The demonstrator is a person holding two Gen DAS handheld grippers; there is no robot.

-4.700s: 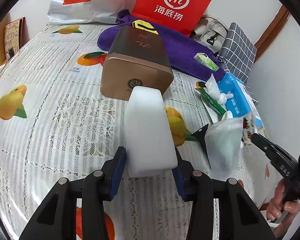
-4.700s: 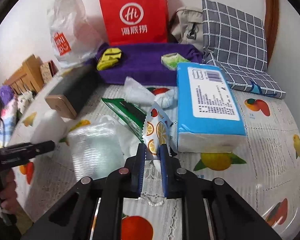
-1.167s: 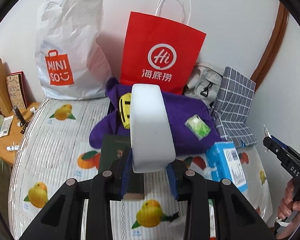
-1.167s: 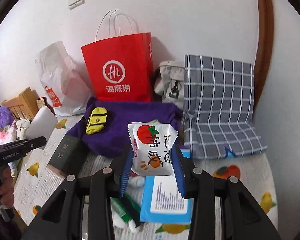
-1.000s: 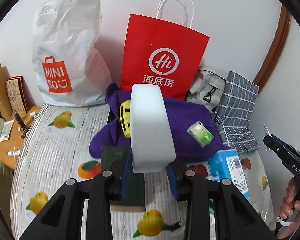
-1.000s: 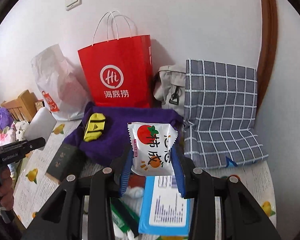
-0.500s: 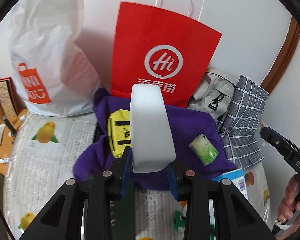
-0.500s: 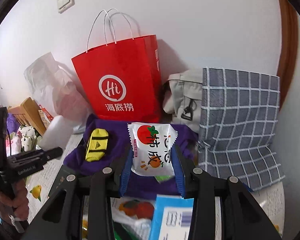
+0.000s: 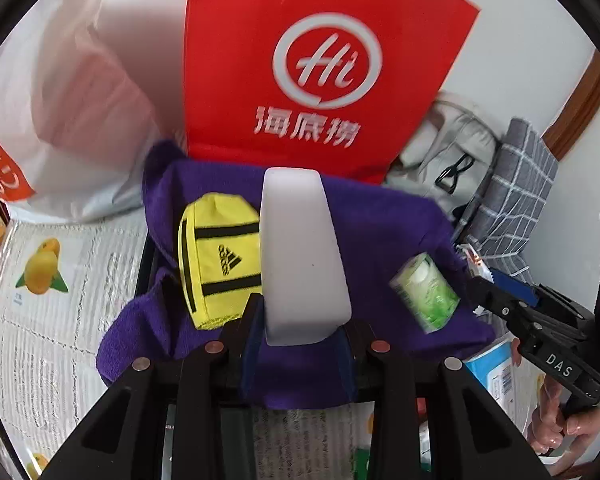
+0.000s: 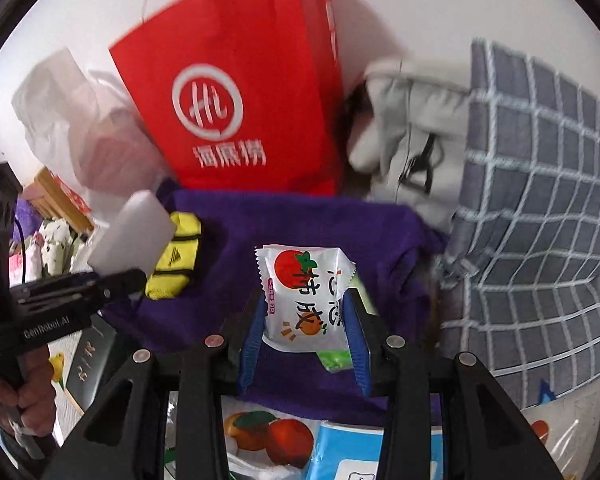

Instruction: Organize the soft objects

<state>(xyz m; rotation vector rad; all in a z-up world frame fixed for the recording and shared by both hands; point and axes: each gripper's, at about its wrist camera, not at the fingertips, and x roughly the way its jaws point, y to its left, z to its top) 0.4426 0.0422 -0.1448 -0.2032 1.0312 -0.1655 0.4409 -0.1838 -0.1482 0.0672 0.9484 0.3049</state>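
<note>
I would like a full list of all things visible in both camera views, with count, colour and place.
sponge block: 1, white, in left gripper
snack packet: 1, white with red fruit, in right gripper
towel: 1, purple, spread before the bags
pouch: 1, yellow, on towel
tissue pack: 1, green, on towel
paper bag: 1, red, at wall
plastic bag: 1, white, left of red bag
backpack: 1, grey, right of red bag
checked cloth: 1, grey, far right
tablecloth: 1, white, fruit print
left gripper: 1, black
right gripper: 1, black

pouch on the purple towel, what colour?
Yellow pouch with black stripes and logo; clearest in the left wrist view.
</note>
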